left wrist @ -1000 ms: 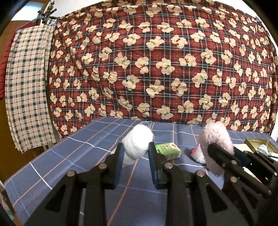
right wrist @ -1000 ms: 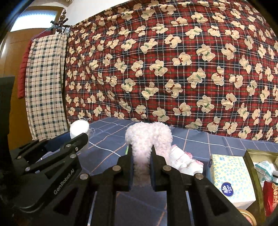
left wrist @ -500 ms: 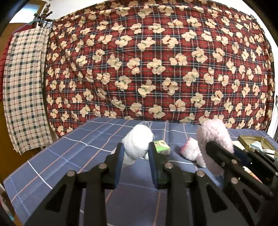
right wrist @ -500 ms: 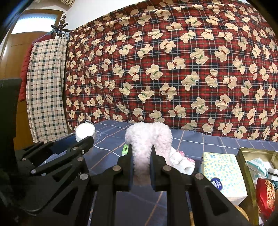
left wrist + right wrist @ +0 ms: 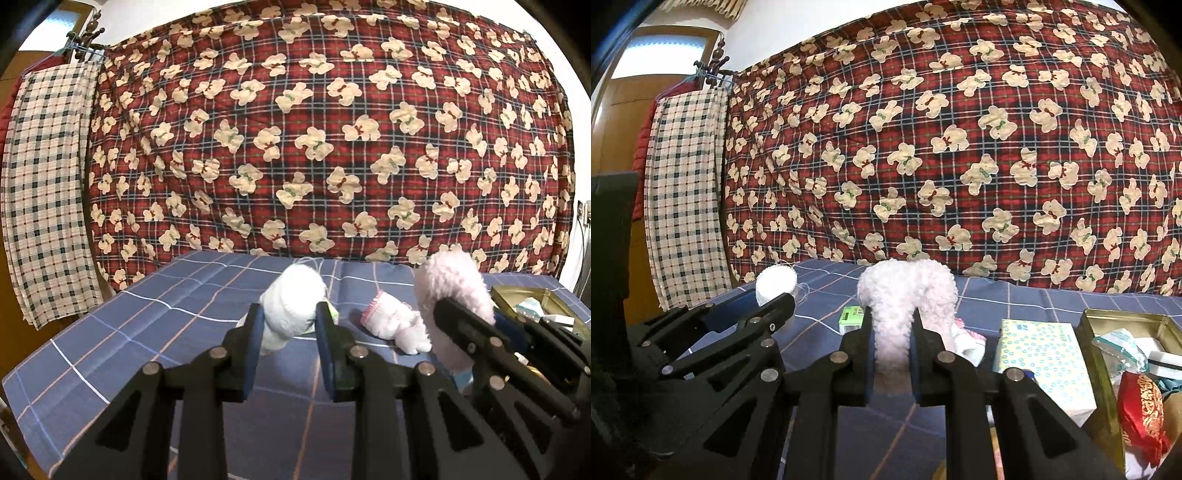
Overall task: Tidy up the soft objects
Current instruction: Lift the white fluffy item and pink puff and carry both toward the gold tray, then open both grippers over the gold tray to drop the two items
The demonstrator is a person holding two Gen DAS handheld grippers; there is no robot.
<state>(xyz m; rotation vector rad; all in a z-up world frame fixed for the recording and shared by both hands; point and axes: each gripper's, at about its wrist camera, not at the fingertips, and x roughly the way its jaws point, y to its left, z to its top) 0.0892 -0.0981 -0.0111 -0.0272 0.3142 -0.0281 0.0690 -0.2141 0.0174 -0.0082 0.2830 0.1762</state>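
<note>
Item 1, left tongs (image 5: 288, 325): narrow, clamped on my white soft roll (image 5: 291, 314), lower centre of the left view. I judge it light, squashy and non-slip; gripped across the middle, it bulges above the pads.

Item 2, right tongs (image 5: 892, 338): nearly closed, pinching my pink fleecy piece (image 5: 905, 306), centre of the right view. Its pile is crushed thin between the pads and its top flops over both sides. Light and limp, by my estimate; hold low on the fold.

Item 3, surroundings: blue checked bed cover (image 5: 147, 332) beneath; another pink-white soft item (image 5: 391, 325) lying right of centre in the left view; small green box (image 5: 851, 317); tissue box (image 5: 1041, 362); open tin (image 5: 1108, 354) at lower right.
</note>
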